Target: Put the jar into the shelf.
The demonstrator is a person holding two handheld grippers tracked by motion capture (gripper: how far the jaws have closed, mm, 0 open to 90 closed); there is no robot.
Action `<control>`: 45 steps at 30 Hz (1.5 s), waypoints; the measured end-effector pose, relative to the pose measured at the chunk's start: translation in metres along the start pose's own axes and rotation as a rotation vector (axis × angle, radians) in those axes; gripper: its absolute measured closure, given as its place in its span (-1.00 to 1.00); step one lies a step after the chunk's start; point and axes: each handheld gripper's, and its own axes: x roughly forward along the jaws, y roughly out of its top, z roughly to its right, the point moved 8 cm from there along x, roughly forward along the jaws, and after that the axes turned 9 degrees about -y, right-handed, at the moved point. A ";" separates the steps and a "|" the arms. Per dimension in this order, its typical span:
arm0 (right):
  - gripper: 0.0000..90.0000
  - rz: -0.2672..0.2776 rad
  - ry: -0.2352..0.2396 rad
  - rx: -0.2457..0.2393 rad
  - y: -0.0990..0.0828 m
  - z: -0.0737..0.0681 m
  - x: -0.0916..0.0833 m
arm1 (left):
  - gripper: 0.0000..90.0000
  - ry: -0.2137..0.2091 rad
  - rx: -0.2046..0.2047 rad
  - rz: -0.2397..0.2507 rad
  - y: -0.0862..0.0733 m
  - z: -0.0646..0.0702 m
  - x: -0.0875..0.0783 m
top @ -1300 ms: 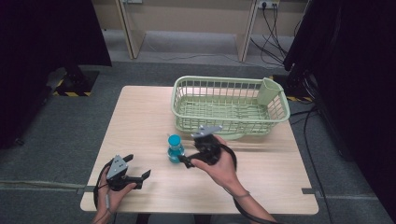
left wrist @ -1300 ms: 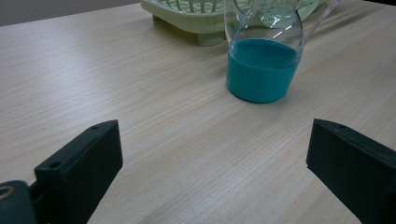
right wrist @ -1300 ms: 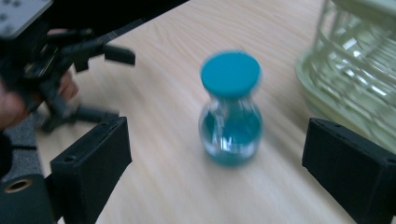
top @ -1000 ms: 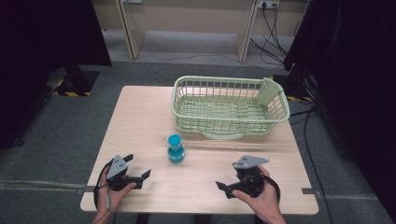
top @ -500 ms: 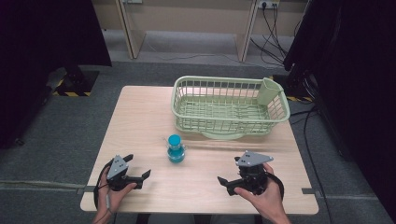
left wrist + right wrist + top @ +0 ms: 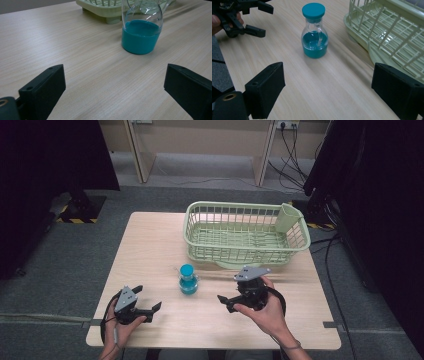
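- Your right gripper [image 6: 226, 301] hovered over the wooden table [image 6: 150, 240], just right of the flask [image 6: 188, 279], with its jaws wide apart and nothing between them; they had just been closing a little.
- The flask, clear glass with a small handle, a teal cap and blue liquid filling its lower part [image 6: 314, 44], stood upright on the table in front of the pale green dish basket [image 6: 247, 233], near it but not touching.
- Your left gripper [image 6: 149, 308] sat near the table's front left edge, jaws spread and empty, well apart from the flask.
- The step in hand looked like the approach: your right gripper was lined up on the flask but had not reached it.
- The next move likely called for you to carry the spread jaws around the flask's body, below the cap, and keep them level so the glass would not tip.
- You would have needed to mind the handle facing your right gripper, since a pad landing on it could twist the flask.
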 end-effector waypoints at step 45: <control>-0.24 -0.205 0.098 -0.145 0.080 -0.034 0.119 | -0.93 -0.006 -0.002 0.003 0.000 0.000 0.000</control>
